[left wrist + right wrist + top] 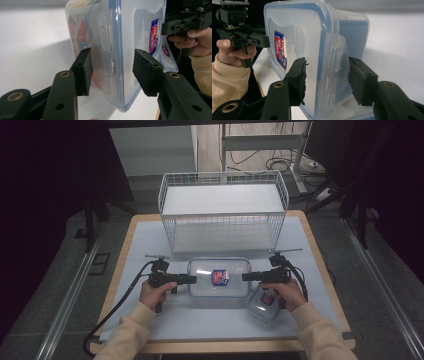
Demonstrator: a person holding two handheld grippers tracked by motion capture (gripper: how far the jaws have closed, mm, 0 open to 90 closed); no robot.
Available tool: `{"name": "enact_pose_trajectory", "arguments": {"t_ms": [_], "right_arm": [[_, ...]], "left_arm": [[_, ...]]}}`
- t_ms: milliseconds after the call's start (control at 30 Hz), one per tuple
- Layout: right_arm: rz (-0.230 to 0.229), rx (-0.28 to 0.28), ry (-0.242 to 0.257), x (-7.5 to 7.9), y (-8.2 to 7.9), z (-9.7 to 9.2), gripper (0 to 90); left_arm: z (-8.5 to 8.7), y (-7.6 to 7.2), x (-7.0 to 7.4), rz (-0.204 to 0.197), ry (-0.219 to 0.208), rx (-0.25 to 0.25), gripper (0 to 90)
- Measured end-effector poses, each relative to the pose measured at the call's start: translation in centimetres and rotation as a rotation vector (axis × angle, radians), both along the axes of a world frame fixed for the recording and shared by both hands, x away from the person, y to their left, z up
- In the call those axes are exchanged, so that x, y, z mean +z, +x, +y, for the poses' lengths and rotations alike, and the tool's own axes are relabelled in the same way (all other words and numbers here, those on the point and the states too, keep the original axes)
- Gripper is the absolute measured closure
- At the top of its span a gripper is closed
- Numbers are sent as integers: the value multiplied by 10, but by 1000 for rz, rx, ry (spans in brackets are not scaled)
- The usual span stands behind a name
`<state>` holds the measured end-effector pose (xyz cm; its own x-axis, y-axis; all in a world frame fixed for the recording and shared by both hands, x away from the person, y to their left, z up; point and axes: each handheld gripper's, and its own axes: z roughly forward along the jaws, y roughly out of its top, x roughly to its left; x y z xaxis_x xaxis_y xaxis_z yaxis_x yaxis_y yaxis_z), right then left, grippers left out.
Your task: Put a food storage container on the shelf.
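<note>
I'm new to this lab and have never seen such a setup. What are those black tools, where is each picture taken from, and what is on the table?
A person holds a two-jaw tool in each hand: the left hand-held gripper and the right hand-held gripper. One picture looks down from above; the other two come from cameras riding on each gripper. On the table sit a white wire basket, a large clear lidded container and a smaller container. Each gripper's jaws straddle an end of the large container at its latch; whether they press on it is unclear.

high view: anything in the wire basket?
No, the white wire basket behind the clear lidded container holds nothing on either shelf.
</note>
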<state>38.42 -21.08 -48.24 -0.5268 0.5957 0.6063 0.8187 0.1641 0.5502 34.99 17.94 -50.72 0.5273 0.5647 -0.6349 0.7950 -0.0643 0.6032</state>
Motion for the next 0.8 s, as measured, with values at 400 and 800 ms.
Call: {"name": "enact_pose_trajectory", "arguments": {"t_ms": [400,800], "right_arm": [[-50,-3,24,13,-5,-3,500],[-142,4,35,43,-12,-9,503]], "left_arm": [[-2,-3,20,-58,1,7,520],[-7,-7,50,-126,-5,11,524]]}}
